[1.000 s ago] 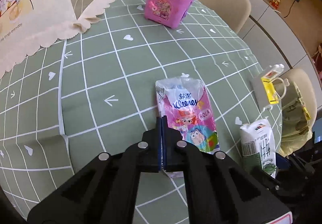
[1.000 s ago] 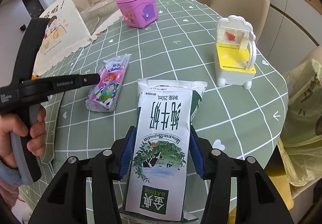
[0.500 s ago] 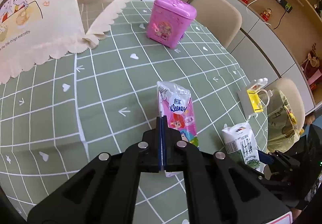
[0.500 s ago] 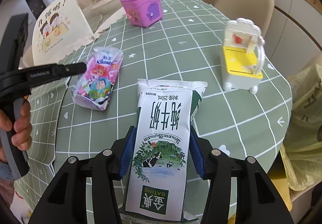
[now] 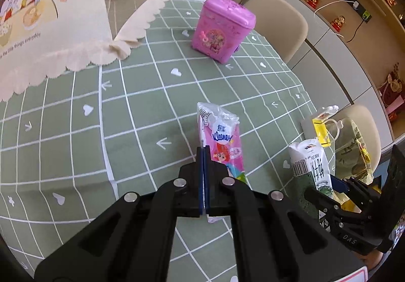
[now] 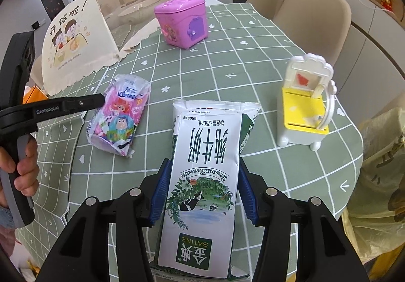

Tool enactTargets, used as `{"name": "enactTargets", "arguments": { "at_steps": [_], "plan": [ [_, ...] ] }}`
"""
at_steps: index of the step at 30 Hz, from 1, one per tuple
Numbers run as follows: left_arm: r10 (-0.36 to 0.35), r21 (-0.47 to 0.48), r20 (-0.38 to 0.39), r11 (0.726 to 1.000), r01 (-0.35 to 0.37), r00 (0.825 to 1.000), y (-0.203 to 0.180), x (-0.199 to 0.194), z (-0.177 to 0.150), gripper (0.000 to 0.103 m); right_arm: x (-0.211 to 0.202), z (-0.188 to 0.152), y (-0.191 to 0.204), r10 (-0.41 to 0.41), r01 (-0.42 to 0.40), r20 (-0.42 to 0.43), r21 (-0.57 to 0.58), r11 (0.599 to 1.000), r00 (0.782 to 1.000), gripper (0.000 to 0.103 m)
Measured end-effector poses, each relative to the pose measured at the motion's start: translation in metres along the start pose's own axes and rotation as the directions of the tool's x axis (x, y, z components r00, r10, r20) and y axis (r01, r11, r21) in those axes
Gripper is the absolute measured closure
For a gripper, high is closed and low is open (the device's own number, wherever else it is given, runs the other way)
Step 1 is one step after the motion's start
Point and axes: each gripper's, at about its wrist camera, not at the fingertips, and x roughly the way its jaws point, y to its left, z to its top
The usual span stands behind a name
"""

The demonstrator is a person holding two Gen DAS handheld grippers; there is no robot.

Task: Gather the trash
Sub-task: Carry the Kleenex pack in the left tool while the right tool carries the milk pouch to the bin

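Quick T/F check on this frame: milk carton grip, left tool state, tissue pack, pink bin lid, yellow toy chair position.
1. The right tool is clamped on the milk carton. True.
2. The left tool stands wide open. False: its jaws are shut together.
3. The tissue pack lies on its own, clear of the left tool. False: the tool's tip grips its edge, and the pack looks lifted off the tablecloth.
4. The pink bin has its lid closed. True.
5. The yellow toy chair lies tipped on its side. False: it stands upright.
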Motion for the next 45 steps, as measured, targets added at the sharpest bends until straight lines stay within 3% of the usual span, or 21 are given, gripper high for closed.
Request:
{"name": "enactTargets", "arguments": {
  "at_steps": [6,15,23,30,34,36,38,42,45],
  "plan": [
    [-0.027,0.052,0.029,0.998,0.025,0.999,-0.020,-0.012,0.010,0.103,-0.021,0.003,-0.011,-0.011,0.009,0.042,0.032,0.999,0.999,0.055],
    [-0.134,0.143,0.066,0.982,0.123,0.989,-0.072,-0.037,0.025,0.103,-0.071,0.008,-0.027,-0.060,0.053,0.125,0.059,0.997,0.990,0.055],
    [-0.253,0.248,0.061,0.941,0.231,0.966,-0.144,-0.051,0.040,0.103,-0.124,-0.002,-0.065,-0.160,0.139,0.194,0.121,0.983,0.968,0.055],
    [-0.380,0.346,0.005,0.868,0.355,0.925,-0.232,-0.041,0.043,0.103,-0.175,-0.019,-0.124,-0.304,0.257,0.225,0.217,0.942,0.926,0.055],
    [-0.442,0.378,-0.076,0.817,0.436,0.894,-0.285,-0.013,0.042,0.103,-0.196,-0.031,-0.161,-0.387,0.319,0.216,0.290,0.902,0.897,0.055],
    [-0.464,0.372,-0.130,0.796,0.477,0.876,-0.307,0.006,0.040,0.103,-0.205,-0.038,-0.181,-0.430,0.350,0.201,0.337,0.874,0.880,0.055],
    [-0.493,0.358,-0.202,0.767,0.532,0.847,-0.333,0.031,0.037,0.103,-0.212,-0.047,-0.202,-0.466,0.374,0.181,0.384,0.844,0.866,0.055],
    [-0.500,0.340,-0.297,0.741,0.579,0.813,-0.371,0.071,0.029,0.103,-0.223,-0.057,-0.233,-0.503,0.395,0.150,0.448,0.802,0.851,0.055],
    [-0.497,0.336,-0.339,0.729,0.596,0.799,-0.397,0.095,0.022,0.103,-0.226,-0.059,-0.245,-0.508,0.398,0.142,0.460,0.794,0.850,0.055]
  ]
}}
